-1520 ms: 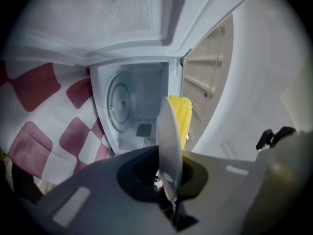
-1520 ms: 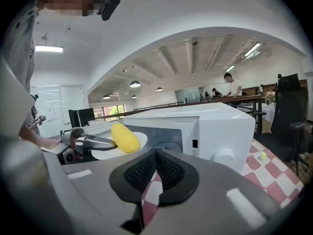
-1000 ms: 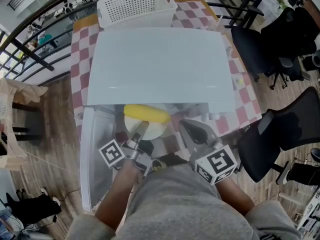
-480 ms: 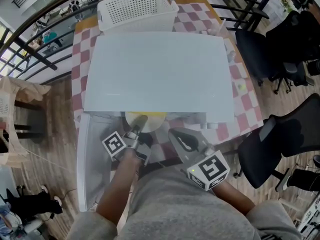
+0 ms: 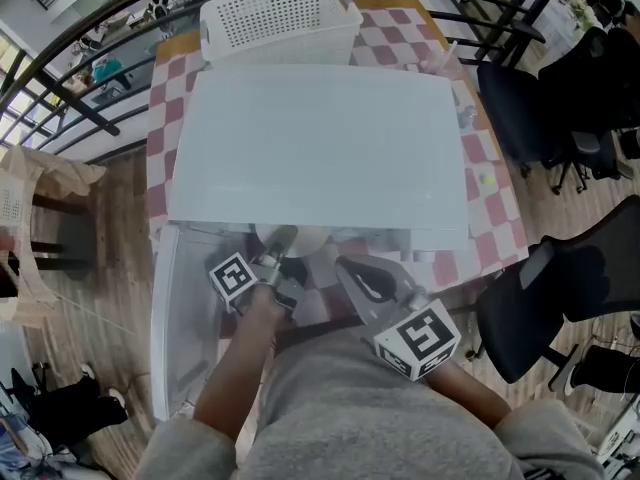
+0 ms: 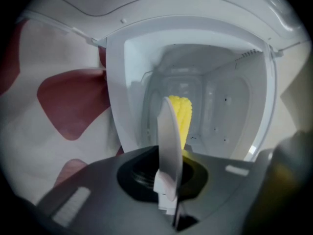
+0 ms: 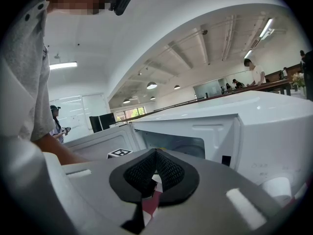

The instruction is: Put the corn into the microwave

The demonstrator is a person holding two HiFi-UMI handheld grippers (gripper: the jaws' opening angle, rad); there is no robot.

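The white microwave [image 5: 320, 148] stands on the checkered table with its door [image 5: 185, 328] swung open to the left. My left gripper [image 5: 278, 243] is shut on the rim of a white plate [image 6: 168, 141], seen edge-on in the left gripper view. The yellow corn [image 6: 182, 116] lies on that plate, inside the open cavity [image 6: 215, 102]. From the head view the microwave's top hides the corn, and only the plate's near edge [image 5: 305, 243] shows. My right gripper [image 5: 358, 273] hovers shut and empty just right of the left one, in front of the microwave's opening [image 7: 176, 143].
A white perforated basket [image 5: 278, 13] sits behind the microwave. The red-and-white cloth [image 5: 165, 128] covers the table. Black office chairs [image 5: 570, 278] stand to the right, a railing runs at the back left, and the open door blocks the left side.
My left gripper carried the plate and corn forward and down into the cavity; the corn went out of sight under the microwave's top. The right gripper barely shifted.
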